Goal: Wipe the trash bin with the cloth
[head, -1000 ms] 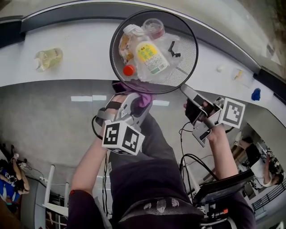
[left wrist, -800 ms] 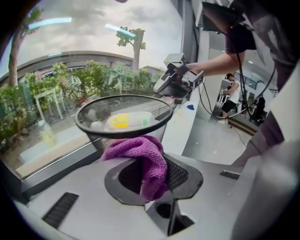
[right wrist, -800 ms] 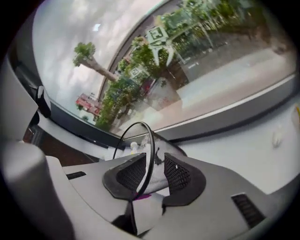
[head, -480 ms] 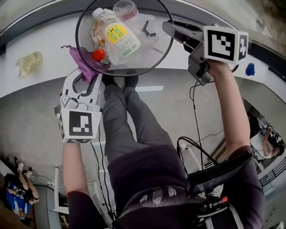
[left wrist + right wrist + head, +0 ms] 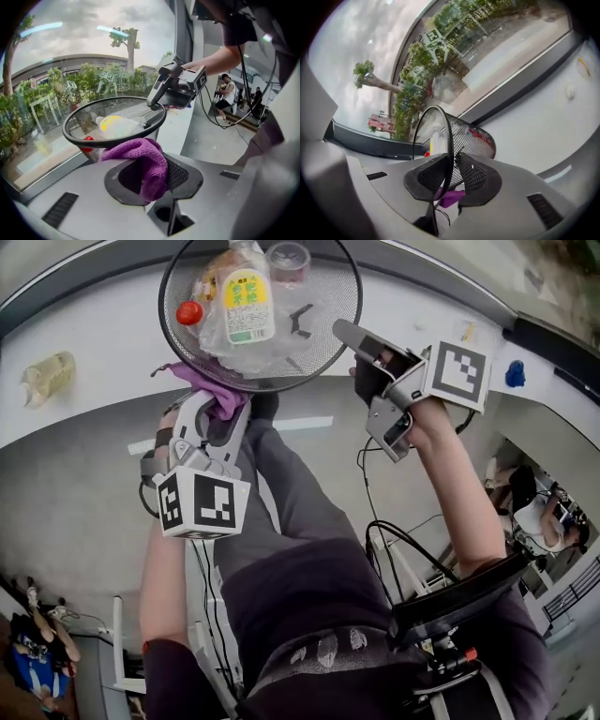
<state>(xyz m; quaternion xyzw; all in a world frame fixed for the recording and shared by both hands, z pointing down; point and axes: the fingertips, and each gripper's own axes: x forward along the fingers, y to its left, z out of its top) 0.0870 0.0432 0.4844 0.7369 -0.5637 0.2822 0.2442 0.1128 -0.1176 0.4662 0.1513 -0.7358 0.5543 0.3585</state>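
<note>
A black mesh trash bin (image 5: 281, 382) with a plastic bottle (image 5: 246, 306) and other litter inside sits at the top of the head view. My left gripper (image 5: 217, 401) is shut on a purple cloth (image 5: 208, 382), which touches the bin's near outer wall just below the rim. In the left gripper view the cloth (image 5: 140, 159) bulges out between the pads, in front of the bin (image 5: 75, 140). My right gripper (image 5: 352, 352) grips the bin's right rim. Its jaws are closing, with the rim and mesh wall (image 5: 476, 138) between the pads.
The bin is by a white ledge (image 5: 94, 343) under a window. A yellowish bottle (image 5: 49, 371) lies on it at left and a blue object (image 5: 514, 374) at right. The person's legs, cables and a laptop (image 5: 459, 601) lie below.
The left gripper has carried the cloth right along the bin's near wall. The right gripper has dropped lower and nearer, still on the rim. The bin has turned.
</note>
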